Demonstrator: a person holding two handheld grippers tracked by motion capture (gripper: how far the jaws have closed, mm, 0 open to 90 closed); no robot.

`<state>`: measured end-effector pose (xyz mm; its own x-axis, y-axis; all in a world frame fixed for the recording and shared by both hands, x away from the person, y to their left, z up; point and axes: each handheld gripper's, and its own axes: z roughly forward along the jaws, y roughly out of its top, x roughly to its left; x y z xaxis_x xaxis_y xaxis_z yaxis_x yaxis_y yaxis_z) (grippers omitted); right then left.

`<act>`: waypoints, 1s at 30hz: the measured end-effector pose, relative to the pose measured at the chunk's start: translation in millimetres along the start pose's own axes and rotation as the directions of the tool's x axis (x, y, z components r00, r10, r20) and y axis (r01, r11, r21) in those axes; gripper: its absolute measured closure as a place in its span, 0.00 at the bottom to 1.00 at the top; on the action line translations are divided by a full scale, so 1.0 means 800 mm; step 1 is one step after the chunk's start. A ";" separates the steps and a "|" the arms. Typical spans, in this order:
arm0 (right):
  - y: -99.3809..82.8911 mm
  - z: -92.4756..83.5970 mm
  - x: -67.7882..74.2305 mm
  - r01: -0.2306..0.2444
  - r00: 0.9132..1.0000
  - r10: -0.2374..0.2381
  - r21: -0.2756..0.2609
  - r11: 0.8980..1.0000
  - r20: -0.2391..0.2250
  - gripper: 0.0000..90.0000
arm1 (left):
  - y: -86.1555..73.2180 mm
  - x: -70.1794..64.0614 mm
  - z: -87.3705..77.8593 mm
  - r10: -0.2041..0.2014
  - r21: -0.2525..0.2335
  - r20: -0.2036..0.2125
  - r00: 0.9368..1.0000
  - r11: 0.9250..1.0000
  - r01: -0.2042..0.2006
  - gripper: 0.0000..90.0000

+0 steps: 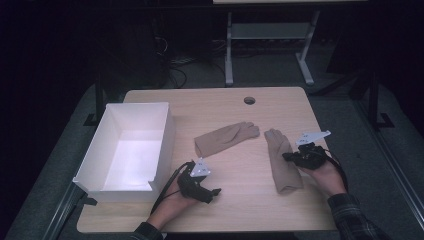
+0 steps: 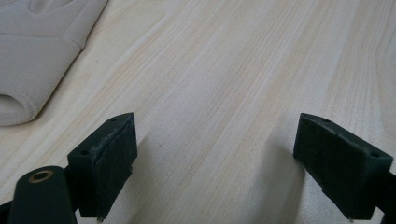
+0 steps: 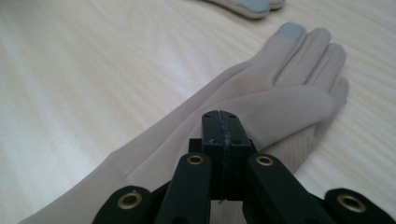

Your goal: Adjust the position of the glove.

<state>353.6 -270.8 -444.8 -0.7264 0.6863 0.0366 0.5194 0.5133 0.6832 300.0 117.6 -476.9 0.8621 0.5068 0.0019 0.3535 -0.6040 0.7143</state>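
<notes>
The right glove (image 1: 283, 165) is lying flat on the table (image 1: 240, 210), fingers pointing away from the person, and the right gripper (image 1: 289, 156) is sitting over its right edge. The right gripper view is showing what the high view is not: the jaws are pressed together with nothing visibly pinched between them, above the glove's thumb, and a grey patch is marking 1 fingertip. The left glove (image 1: 227, 136) is lying well apart, toward the table's middle; the left gripper view is catching its cuff at the upper left. The left gripper (image 1: 215, 191) is resting near the front edge, jaws wide over bare wood. A white box (image 1: 90, 165) is standing at the left.
</notes>
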 end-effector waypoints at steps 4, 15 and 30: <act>0.001 0.021 -0.008 0.018 1.000 -0.019 0.065 0.998 0.013 1.00 | 0.000 0.000 0.000 0.000 -0.002 0.000 1.000 1.000 0.000 0.14; 0.001 0.026 0.011 0.056 0.998 -0.054 0.077 0.995 -0.026 1.00 | 0.000 0.000 0.000 -0.001 -0.001 -0.001 1.000 1.000 0.001 0.14; -0.002 0.027 0.051 0.113 0.988 -0.101 0.094 0.989 -0.119 1.00 | 0.000 -0.001 0.000 -0.005 -0.006 -0.002 1.000 1.000 0.005 0.14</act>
<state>332.8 -232.9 -460.3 -0.8234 0.5650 0.0535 0.4743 0.6333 0.6115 299.4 117.4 -477.3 0.8597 0.5109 -0.0001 0.3555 -0.5980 0.7184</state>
